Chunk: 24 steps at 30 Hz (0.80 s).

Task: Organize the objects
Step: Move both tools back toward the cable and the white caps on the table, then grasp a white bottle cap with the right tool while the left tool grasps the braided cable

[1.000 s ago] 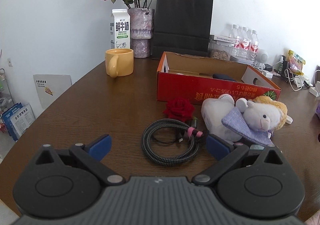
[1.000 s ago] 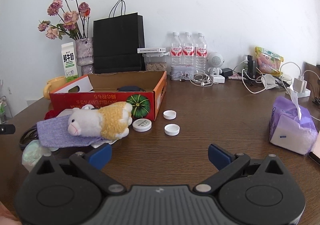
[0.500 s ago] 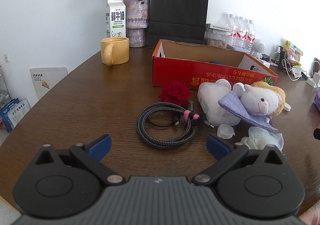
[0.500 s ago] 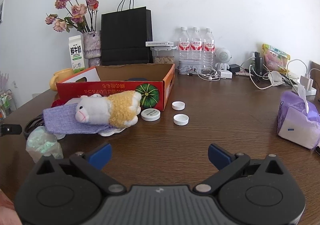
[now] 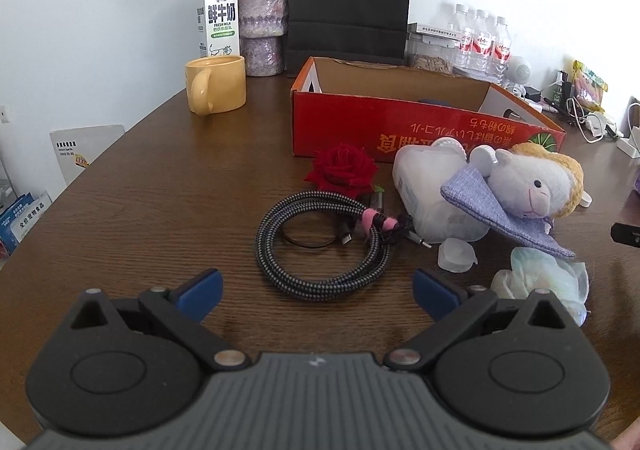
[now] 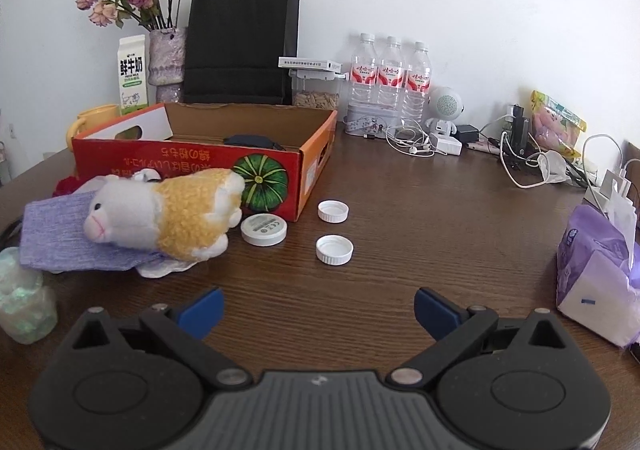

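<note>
1. Brown wood grain runs across the table (image 5: 152, 202) under both of my grippers, and each hovers above it with nothing in its grasp.
2. My left gripper (image 5: 318, 288) has its blue fingers (image 5: 200, 288) spread wide apart; the coiled braided cable (image 5: 324, 242) lies on the table just ahead of the gap between them, not touched by either pad.
3. Beyond the cable a red rose (image 5: 342, 170) lies close against the front wall of the red cardboard box (image 5: 400, 130), which sits toward the table's far edge.
4. To the right of the cable a plush sheep (image 5: 528, 182) rests on a folded purple cloth (image 5: 492, 206), over a clear plastic container (image 5: 420, 186) lying on its side.
5. A crumpled pale wrapper (image 5: 540, 278) lies just beside my left gripper's right finger; I cannot tell whether they touch.
6. My right gripper (image 6: 318, 306) is equally wide open over bare wood near the table's near edge.
7. Ahead of it two white bottle caps (image 6: 334, 248) lie apart from each other, with a round white lid (image 6: 264, 228) just beside the box's front corner.
8. A purple tissue pack (image 6: 596, 274) sits near the table's right edge, outside my right finger and apart from it.
9. A yellow mug (image 5: 216, 88) stands near the table's far left edge, left of the box.
</note>
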Motion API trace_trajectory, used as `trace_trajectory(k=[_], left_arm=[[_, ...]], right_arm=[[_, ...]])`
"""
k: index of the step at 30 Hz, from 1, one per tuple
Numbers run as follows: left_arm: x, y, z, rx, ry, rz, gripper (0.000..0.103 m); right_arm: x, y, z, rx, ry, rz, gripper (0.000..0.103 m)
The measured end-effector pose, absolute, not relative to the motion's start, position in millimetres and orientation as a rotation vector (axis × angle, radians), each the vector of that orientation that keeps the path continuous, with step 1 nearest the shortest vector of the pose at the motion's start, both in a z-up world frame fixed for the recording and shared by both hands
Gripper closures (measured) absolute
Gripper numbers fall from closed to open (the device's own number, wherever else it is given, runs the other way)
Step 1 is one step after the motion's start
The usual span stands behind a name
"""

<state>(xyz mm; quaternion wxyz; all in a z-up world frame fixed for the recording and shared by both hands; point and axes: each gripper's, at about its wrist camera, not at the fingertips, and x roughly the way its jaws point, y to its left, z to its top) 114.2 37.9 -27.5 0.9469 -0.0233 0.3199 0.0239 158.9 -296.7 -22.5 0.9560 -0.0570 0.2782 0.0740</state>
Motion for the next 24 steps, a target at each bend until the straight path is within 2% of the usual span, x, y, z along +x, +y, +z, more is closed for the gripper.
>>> trace_trajectory(k=[3, 11, 14, 16, 19, 22, 24], left_arm=[[118, 37, -31, -0.047, 0.664, 0.043, 0.0], [125, 38, -34, -0.04, 0.682, 0.042, 0.0], [130, 38, -35, -0.036, 0.691, 0.041, 0.0], [133, 37, -35, -0.029, 0.695, 0.033, 0.0], [139, 36, -37, -0.015, 0.705, 0.031, 0.0], [145, 35, -39, -0.003, 0.71, 0.032, 0.0], [148, 35, -39, 0.001, 0.71, 0.03, 0.0]], right_arm=[[182, -301, -25, -0.116, 0.592, 0.146, 0.007], [232, -304, -37, -0.098, 0.656, 0.146, 0.029], [242, -305, -37, -0.074, 0.659, 0.15, 0.041], [244, -307, -37, -0.054, 0.657, 0.158, 0.059], [242, -308, -38, -0.046, 0.647, 0.165, 0.068], [242, -309, -38, -0.036, 0.643, 0.17, 0.074], [242, -310, -38, -0.033, 0.642, 0.17, 0.074]])
